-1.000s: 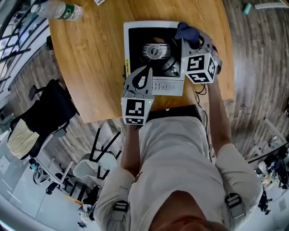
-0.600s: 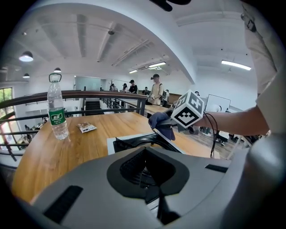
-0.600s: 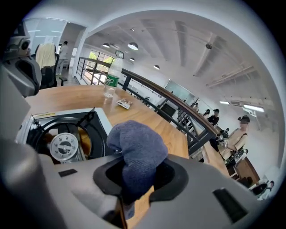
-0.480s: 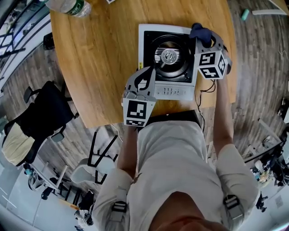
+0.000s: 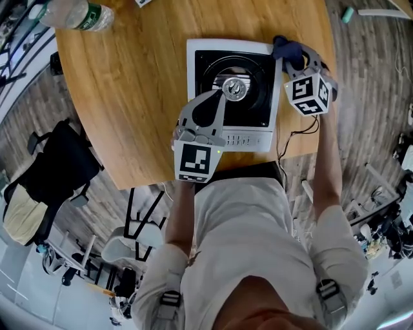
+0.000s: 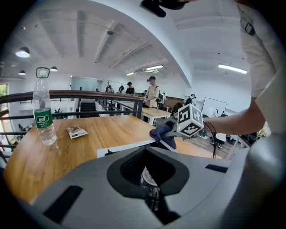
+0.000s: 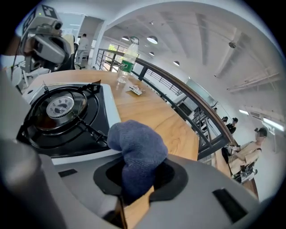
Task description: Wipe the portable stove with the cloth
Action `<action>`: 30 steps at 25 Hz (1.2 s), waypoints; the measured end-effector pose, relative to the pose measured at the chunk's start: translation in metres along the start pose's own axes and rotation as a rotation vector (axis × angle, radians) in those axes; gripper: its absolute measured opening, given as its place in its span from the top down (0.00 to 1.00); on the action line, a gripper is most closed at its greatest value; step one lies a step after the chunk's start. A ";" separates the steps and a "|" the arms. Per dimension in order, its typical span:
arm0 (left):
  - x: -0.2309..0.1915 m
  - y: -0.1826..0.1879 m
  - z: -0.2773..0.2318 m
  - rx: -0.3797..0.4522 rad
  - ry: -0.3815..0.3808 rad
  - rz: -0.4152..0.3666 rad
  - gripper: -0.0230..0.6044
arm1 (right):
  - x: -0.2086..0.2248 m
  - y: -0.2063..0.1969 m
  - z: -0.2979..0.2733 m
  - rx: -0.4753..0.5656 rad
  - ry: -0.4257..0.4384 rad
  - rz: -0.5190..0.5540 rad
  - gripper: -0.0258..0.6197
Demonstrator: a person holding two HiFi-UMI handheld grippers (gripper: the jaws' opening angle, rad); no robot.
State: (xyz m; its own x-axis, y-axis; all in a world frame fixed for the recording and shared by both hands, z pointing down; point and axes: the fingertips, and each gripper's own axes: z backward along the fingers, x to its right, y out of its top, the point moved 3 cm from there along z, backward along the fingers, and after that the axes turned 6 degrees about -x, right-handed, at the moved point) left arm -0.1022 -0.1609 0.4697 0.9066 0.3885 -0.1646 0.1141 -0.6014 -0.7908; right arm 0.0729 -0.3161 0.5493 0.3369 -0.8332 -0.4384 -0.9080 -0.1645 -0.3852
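The portable stove (image 5: 258, 113), white with a black top and a round burner (image 5: 233, 89), sits on the wooden table (image 5: 135, 84). My right gripper (image 5: 293, 55) is shut on a dark blue cloth (image 5: 284, 46) at the stove's far right corner. In the right gripper view the cloth (image 7: 136, 152) bulges from the jaws beside the stove (image 7: 62, 112). My left gripper (image 5: 218, 98) hangs over the stove's front left part, its tip next to the burner, jaws together with nothing held. The left gripper view shows the cloth (image 6: 161, 131) past the stove's white edge (image 6: 120, 149).
A water bottle (image 5: 74, 14) stands at the table's far left, with a small packet (image 6: 76, 131) near it. A black cable (image 5: 303, 129) hangs off the table's near right edge. A black chair (image 5: 58, 167) stands on the floor to the left.
My left gripper's tip has moved from the stove's front left edge to beside the burner. The right gripper has stayed at the far right corner with the cloth.
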 end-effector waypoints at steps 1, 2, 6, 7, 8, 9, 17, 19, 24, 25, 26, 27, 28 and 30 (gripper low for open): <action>0.000 0.004 -0.004 0.007 -0.004 -0.005 0.93 | 0.000 0.002 -0.001 0.008 0.004 0.023 0.79; 0.000 0.008 -0.007 0.013 -0.007 -0.008 0.93 | 0.001 0.003 -0.002 0.012 0.007 0.048 0.79; -0.001 0.020 -0.015 0.033 -0.015 -0.007 0.93 | 0.000 0.009 -0.001 0.012 0.004 0.151 0.79; -0.002 0.022 -0.016 0.036 -0.015 -0.006 0.93 | -0.001 0.012 -0.001 0.014 0.003 0.175 0.79; -0.002 0.024 -0.018 0.039 -0.016 -0.004 0.93 | -0.003 0.015 -0.001 0.019 0.007 0.196 0.79; -0.003 0.025 -0.019 0.041 -0.016 -0.003 0.93 | -0.005 0.020 -0.001 0.027 0.015 0.212 0.79; -0.018 0.025 -0.019 0.039 -0.001 0.015 0.93 | -0.014 0.054 -0.014 0.055 0.068 0.307 0.79; -0.022 0.025 -0.018 0.040 0.006 0.022 0.93 | -0.018 0.064 -0.018 0.065 0.091 0.345 0.79; -0.034 0.023 -0.015 0.040 0.025 0.028 0.93 | -0.036 0.094 -0.026 0.108 0.121 0.418 0.80; -0.036 0.023 -0.014 0.040 0.029 0.030 0.93 | -0.039 0.101 -0.027 0.117 0.124 0.427 0.80; -0.038 0.023 -0.014 0.041 0.033 0.033 0.93 | -0.043 0.107 -0.028 0.126 0.128 0.435 0.80; -0.039 0.023 -0.013 0.042 0.038 0.037 0.93 | -0.046 0.113 -0.029 0.134 0.131 0.443 0.80; -0.041 0.023 -0.012 0.043 0.042 0.040 0.93 | -0.049 0.119 -0.030 0.143 0.132 0.450 0.80; -0.044 0.023 -0.011 0.043 0.050 0.044 0.93 | -0.054 0.131 -0.033 0.158 0.133 0.465 0.80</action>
State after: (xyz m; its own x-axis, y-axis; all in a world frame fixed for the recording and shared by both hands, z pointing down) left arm -0.1347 -0.1992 0.4648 0.9296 0.3265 -0.1708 0.0573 -0.5859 -0.8084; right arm -0.0722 -0.3100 0.5493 -0.1382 -0.8612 -0.4891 -0.9023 0.3131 -0.2963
